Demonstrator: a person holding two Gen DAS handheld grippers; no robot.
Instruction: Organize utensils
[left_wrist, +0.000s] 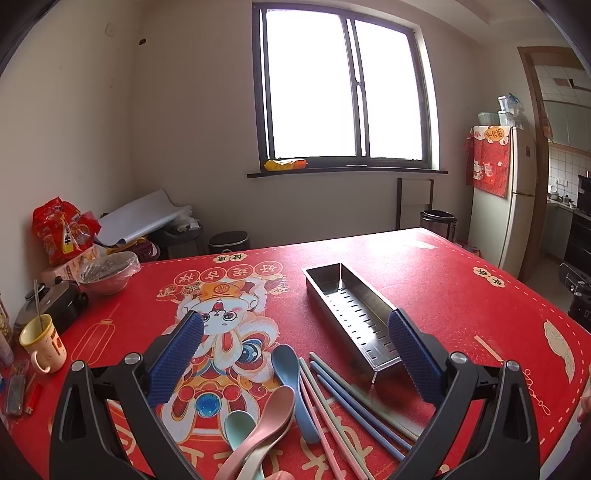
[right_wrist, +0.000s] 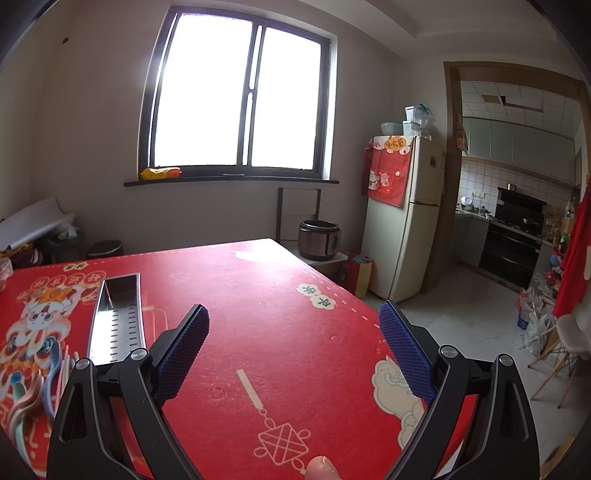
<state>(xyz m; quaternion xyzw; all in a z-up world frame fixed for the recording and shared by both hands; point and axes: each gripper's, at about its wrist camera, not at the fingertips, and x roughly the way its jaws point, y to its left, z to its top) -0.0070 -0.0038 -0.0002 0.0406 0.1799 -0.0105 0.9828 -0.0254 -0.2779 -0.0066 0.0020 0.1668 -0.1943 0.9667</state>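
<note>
Hovering over the red surface, the left claw is spread wide and holds nothing. Spoons and chopsticks lie loose between its fingers, toward 6 o'clock. At 1 o'clock from them sits the steel tray, its near end just beside the chopsticks. The right claw is also spread wide and holds nothing, with the tray at its 10 o'clock.

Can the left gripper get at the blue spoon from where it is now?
Probably yes. The left gripper has its jaws wide open, and the blue spoon lies uncovered on the table between them, with nothing above it.
</note>
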